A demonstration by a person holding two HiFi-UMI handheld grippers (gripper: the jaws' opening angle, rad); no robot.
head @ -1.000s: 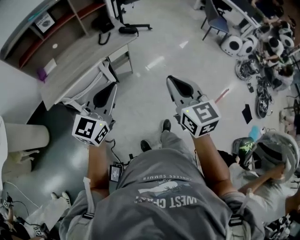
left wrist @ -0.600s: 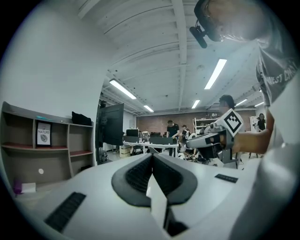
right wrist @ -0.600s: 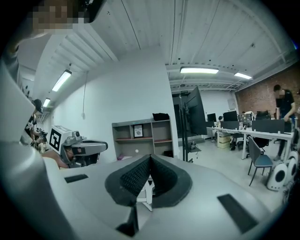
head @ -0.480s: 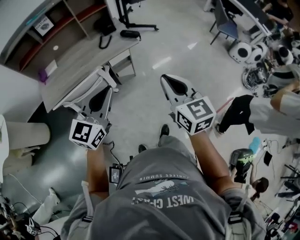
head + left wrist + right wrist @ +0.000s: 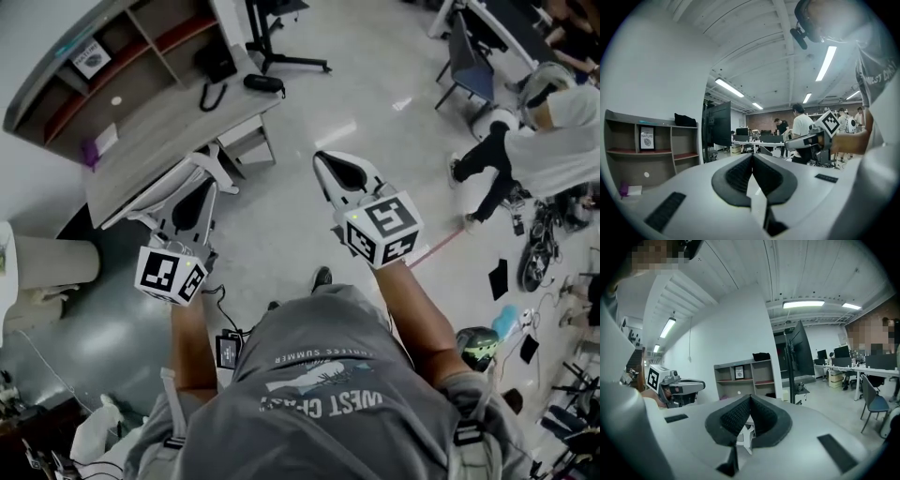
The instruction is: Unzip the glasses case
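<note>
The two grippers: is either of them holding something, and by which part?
Nothing is held. The left gripper and the right gripper both have their jaws shut together, with nothing between them.

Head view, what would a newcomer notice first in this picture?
The two claws stand out first: the left claw and the right claw, both shut and empty, held out over the pale floor in the middle of the head view. Next comes the grey desk at upper left, with a small dark oblong thing on its right end. A person in white is at upper right.
</note>
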